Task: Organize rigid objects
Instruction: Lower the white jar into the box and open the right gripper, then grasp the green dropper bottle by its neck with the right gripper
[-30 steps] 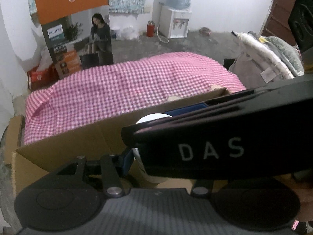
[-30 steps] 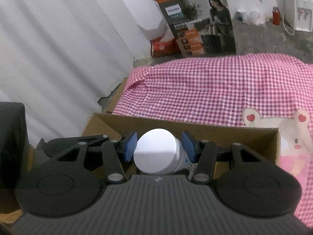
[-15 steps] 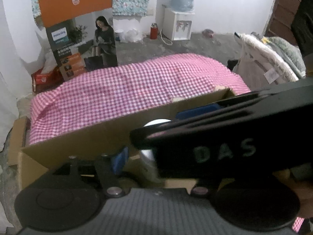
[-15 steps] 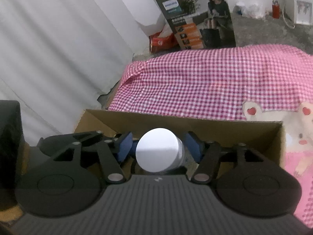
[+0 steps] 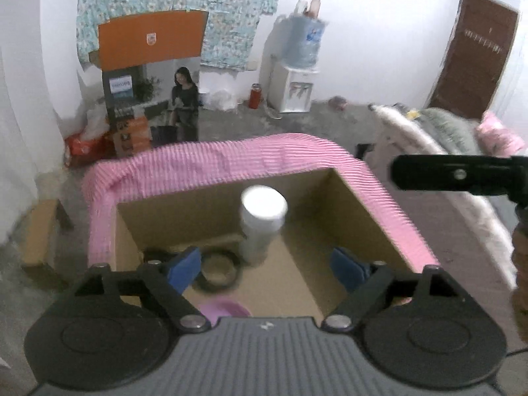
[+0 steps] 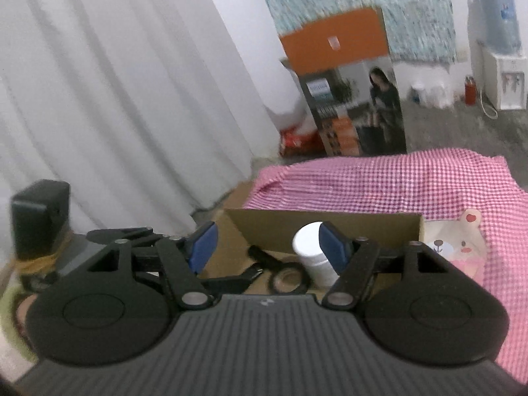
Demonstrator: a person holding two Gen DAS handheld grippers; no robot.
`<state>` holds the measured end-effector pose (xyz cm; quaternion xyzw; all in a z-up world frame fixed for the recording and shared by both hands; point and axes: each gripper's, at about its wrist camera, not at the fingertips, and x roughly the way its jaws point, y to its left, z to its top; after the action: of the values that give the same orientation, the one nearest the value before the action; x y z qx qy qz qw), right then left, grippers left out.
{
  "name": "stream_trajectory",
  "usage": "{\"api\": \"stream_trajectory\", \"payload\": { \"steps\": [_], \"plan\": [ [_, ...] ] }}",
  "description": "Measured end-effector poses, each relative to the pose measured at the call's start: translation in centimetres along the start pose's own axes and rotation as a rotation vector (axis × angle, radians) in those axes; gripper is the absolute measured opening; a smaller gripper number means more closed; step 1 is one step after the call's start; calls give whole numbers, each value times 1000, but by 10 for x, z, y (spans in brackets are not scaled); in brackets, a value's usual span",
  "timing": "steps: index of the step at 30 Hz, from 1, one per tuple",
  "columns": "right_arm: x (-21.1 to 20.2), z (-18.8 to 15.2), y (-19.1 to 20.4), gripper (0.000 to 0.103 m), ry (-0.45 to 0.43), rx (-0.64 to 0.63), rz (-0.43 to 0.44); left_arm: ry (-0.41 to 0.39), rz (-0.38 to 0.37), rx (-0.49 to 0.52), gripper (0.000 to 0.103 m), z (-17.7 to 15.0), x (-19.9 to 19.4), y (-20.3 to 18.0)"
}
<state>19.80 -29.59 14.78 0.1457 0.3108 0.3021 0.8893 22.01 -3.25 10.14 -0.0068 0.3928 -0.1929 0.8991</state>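
Claws, left claw [image 5: 265, 269] and right claw [image 6: 267, 244], are both opening with nothing between them, above the white bottle [image 5: 262, 221] standing upright in the cardboard box [image 5: 359, 211].

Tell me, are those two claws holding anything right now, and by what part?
Nothing is held. Both grippers, left and right, have jaws opening with nothing pressed between them; the white bottle stands free in the box.

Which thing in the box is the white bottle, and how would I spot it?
Find the open cardboard box beside the pink checked cloth. The white bottle stands upright inside, near the back wall. It is the only tall white thing there; the black ring beside it lies flat.
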Motion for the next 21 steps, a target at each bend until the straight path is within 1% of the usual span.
{"api": "stream_trajectory", "payload": {
  "steps": [3, 5, 7, 10, 11, 13, 15, 16, 18, 19, 20, 21],
  "plan": [
    [-36, -26, 11, 69, -33, 5, 47, -6, -95, -20, 88, -29, -20, -4],
    [-50, -49, 18, 69, -32, 3, 56, -21, -121, -17, 88, -51, -28, -10],
    [-53, -74, 23, 69, -14, 5, 46, -38, -129, 15, 88, -69, -31, -18],
    [-46, -107, 26, 69, 24, 14, 11, -76, -105, 95, 88, -96, -29, -35],
    [-39, -116, 27, 68, 36, 18, -1, -88, -84, 117, 88, -104, -25, -41],
    [-27, -129, 26, 63, 65, 26, -38, -76, -66, 140, 86, -115, -13, -47],
    [-14, -138, 27, 57, 90, 21, -67, -64, -67, 163, 83, -126, -1, -50],
    [-8, -141, 28, 54, 100, 16, -74, -63, -62, 174, 81, -130, 2, -52],
    [3, -144, 27, 51, 121, 12, -83, -59, -35, 196, 74, -135, 13, -55],
    [8, -146, 26, 48, 132, 12, -80, -58, -24, 204, 67, -137, 17, -56],
    [13, -148, 27, 47, 143, 13, -79, -59, -14, 215, 64, -138, 21, -58],
    [19, -149, 27, 45, 155, 13, -78, -58, -10, 223, 64, -139, 24, -59]
  ]
}}
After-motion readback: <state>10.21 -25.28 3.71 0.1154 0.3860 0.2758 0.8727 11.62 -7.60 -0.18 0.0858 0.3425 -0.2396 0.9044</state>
